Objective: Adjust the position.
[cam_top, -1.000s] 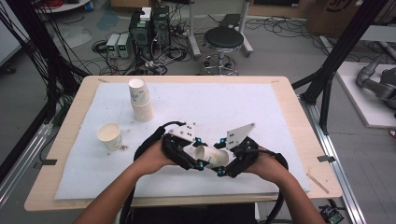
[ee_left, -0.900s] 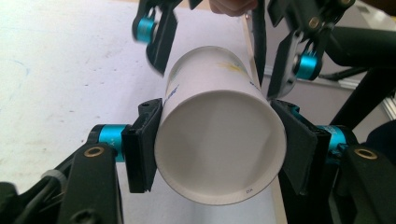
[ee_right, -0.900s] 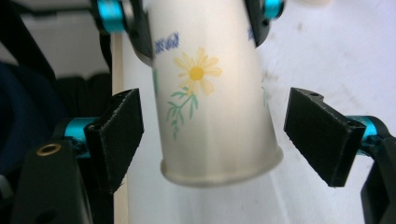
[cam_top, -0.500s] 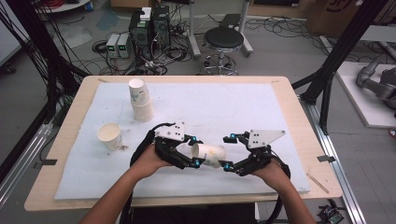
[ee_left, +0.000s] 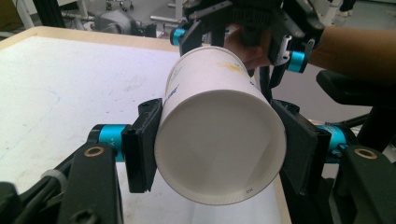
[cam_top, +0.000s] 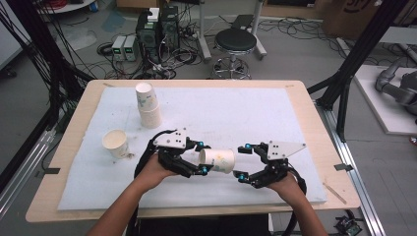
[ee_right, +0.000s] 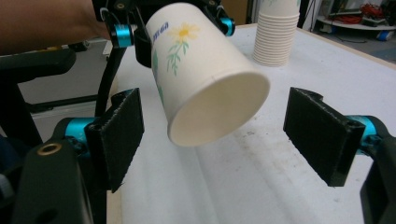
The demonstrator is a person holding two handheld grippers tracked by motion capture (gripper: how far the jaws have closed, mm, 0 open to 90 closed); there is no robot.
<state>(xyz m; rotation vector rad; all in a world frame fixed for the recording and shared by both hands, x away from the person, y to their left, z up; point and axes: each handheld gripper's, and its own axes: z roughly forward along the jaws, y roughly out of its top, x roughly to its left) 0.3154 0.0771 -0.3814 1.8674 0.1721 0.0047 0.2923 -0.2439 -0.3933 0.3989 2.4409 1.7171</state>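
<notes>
We had the paper cup (cam_top: pixel 217 161) lying sideways, clamped at its wide end in our left gripper (cam_top: pixel 195 158). Our right gripper (cam_top: pixel 242 162), jaws spread and touching nothing, faced its base from just beside it. Beyond stood the cup stack (cam_top: pixel 148 104). We judged a handover underway; next, the right needed to close on the base.

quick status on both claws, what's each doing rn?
Left claw: shut on the paper cup, held sideways.
Right claw: open, pads clear of the cup.
</notes>
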